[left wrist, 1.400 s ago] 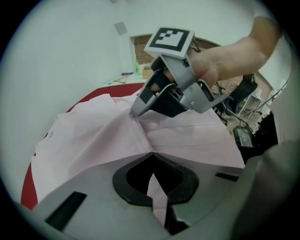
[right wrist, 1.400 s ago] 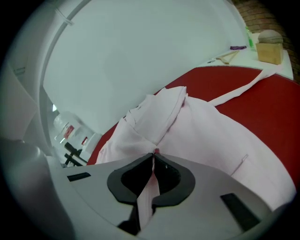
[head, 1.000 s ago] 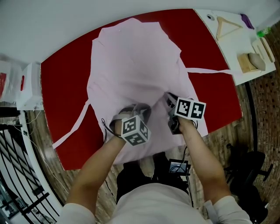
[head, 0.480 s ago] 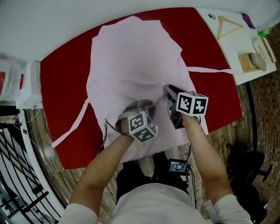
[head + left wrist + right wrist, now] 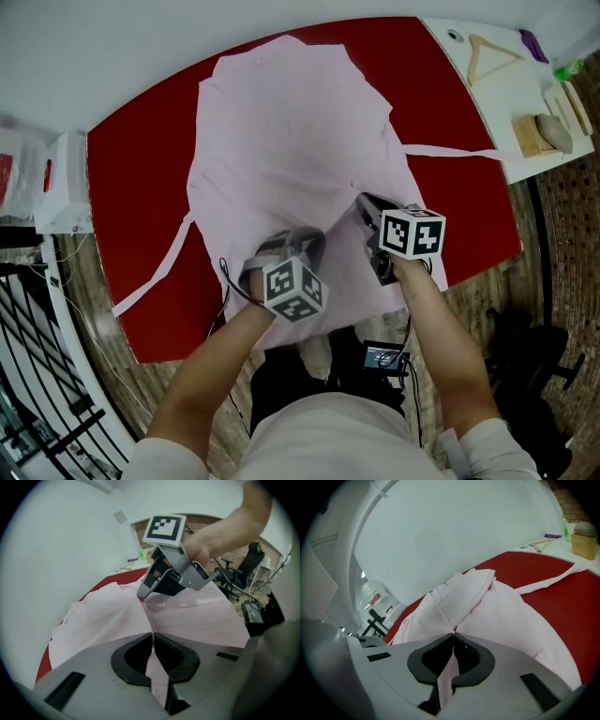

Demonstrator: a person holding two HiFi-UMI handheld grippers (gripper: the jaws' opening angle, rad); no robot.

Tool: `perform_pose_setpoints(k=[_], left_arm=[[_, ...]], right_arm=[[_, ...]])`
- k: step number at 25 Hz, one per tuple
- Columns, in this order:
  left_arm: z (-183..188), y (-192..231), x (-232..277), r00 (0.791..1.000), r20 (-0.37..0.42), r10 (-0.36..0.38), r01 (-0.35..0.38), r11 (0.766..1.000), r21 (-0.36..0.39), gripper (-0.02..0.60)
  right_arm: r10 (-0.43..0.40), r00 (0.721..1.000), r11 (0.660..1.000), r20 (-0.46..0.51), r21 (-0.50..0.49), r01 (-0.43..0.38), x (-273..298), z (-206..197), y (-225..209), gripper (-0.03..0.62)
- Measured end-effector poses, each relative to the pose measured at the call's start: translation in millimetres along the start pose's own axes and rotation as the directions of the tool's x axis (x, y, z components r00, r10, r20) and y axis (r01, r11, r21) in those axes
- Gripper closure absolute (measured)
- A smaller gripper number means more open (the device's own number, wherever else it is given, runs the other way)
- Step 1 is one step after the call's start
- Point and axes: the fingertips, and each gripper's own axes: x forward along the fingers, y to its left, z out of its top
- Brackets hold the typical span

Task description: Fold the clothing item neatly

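Pink garment [image 5: 291,131], long axis near-to-far, has left gripper [image 5: 153,637] and right gripper [image 5: 453,634] fingers just closed on it.

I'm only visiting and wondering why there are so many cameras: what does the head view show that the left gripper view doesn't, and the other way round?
Only the head view shows the whole pink garment spread out, with a thin strap trailing across the red table. Only the left gripper view shows the left gripper from close up, its jaws just closed on a pinched ridge of the cloth. Both views show the garment, the table, and the right gripper, which has also just closed on the cloth.
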Motion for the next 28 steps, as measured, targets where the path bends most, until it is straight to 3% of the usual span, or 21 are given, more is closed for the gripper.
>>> perform_pose_setpoints(k=[8,11,18,20,22,23,24,25,26,28], left_arm=[[-15.1,-17.3,9.8,0.997,-0.053,-0.055,0.057,0.998,0.036,0.558],[-18.9,-21.6,6.3,0.994,-0.062,-0.092,0.094,0.995,0.021,0.534],[-30.6,-42.6,-7.0,0.981,-0.09,-0.169,0.174,0.984,0.045,0.523],[-30.5,-44.8,-16.1,0.983,-0.068,-0.173,0.174,0.985,0.01,0.523],[-25.1,-43.3,-28.0,0.985,-0.003,-0.173,0.171,0.98,-0.097,0.523],[-20.4,-41.6,-34.8,0.984,0.05,-0.173,0.179,0.966,-0.185,0.523],[-14.9,-38.5,-42.2,0.978,0.119,-0.17,0.198,0.935,-0.295,0.523],[-9.0,-33.0,-50.4,0.967,0.203,-0.155,0.228,0.879,-0.418,0.523],[-3.9,-24.7,-59.8,0.949,0.292,-0.119,0.266,0.8,-0.538,0.523],[0.6,-2.7,-82.3,0.896,0.443,0.006,0.347,0.613,-0.71,0.523]], right_arm=[[-0.064,0.996,0.995,-0.057,-0.075,0.06,5.1,-15.7,-5.6,0.569],[-0.064,0.997,0.995,-0.042,-0.075,0.061,-1.2,-13.2,-7.9,0.528],[-0.107,0.992,0.993,-0.065,-0.058,0.103,-16.0,-21.5,-26.8,0.528],[-0.107,0.992,0.993,-0.06,-0.052,0.104,-21.4,-20.8,-29.6,0.528],[-0.099,0.994,0.995,-0.055,-0.035,0.097,-28.4,-20.7,-34.1,0.528],[-0.091,0.995,0.996,-0.049,-0.024,0.09,-33.4,-20.0,-36.6,0.528],[-0.086,0.996,0.996,-0.04,-0.013,0.085,-39.5,-18.3,-39.9,0.528],[-0.084,0.996,0.996,-0.028,-0.004,0.084,-46.3,-15.6,-43.8,0.528],[-0.085,0.996,0.996,-0.016,0.007,0.085,-53.6,-12.2,-47.7,0.528],[-0.091,0.996,0.995,0.011,0.039,0.091,-67.6,-5.8,-54.2,0.528]])
